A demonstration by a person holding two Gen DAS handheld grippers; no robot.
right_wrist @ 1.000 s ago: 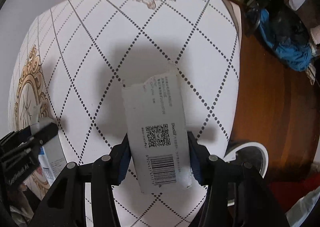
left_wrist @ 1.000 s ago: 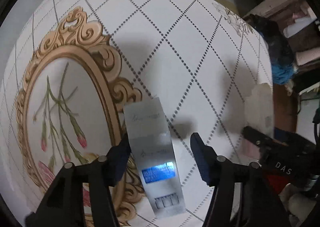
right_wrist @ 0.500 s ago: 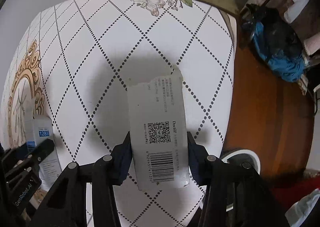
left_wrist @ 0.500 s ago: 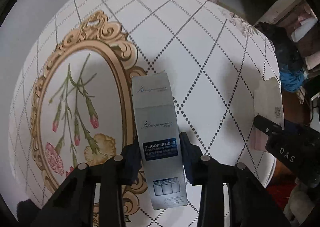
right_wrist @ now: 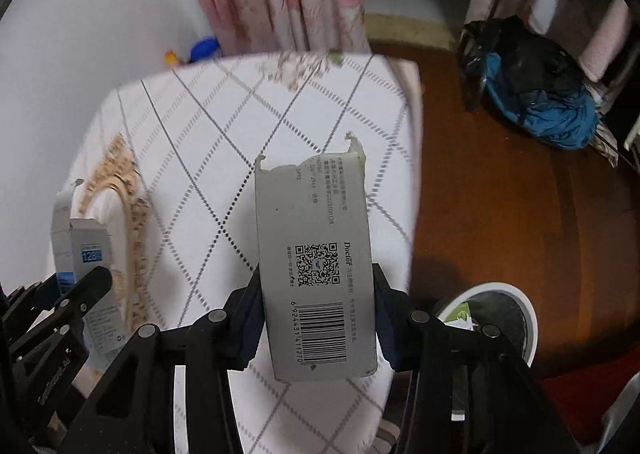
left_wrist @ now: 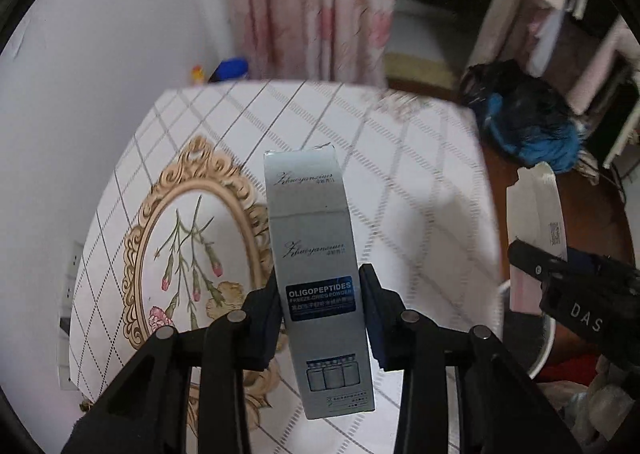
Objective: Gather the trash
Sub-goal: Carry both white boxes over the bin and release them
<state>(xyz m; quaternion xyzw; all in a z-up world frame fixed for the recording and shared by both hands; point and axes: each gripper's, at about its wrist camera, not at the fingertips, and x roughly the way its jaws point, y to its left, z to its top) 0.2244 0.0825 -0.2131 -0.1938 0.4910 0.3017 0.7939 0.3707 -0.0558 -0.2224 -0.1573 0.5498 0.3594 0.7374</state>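
My left gripper (left_wrist: 320, 310) is shut on a silver-blue carton marked OLIGOPEPTIDES (left_wrist: 316, 254) and holds it lifted above the table (left_wrist: 420, 182). My right gripper (right_wrist: 318, 318) is shut on a torn grey cardboard box with a QR code and barcode (right_wrist: 316, 254), also lifted off the table. The grey box shows at the right of the left wrist view (left_wrist: 536, 214); the silver-blue carton shows at the left of the right wrist view (right_wrist: 80, 254). A white-rimmed trash bin (right_wrist: 504, 310) stands on the floor to the right of the table, below the right gripper.
The table carries a white cloth with dotted diamonds and a gold floral frame (left_wrist: 192, 238). A dark and blue bundle (right_wrist: 536, 94) lies on the brown floor (right_wrist: 500, 214) at the far right. Pink curtains (left_wrist: 312, 6) hang behind the table.
The left gripper closed on the silver-blue carton. Both grippers then rose from the table with their boxes, and both views tilted up toward the curtains and the room.
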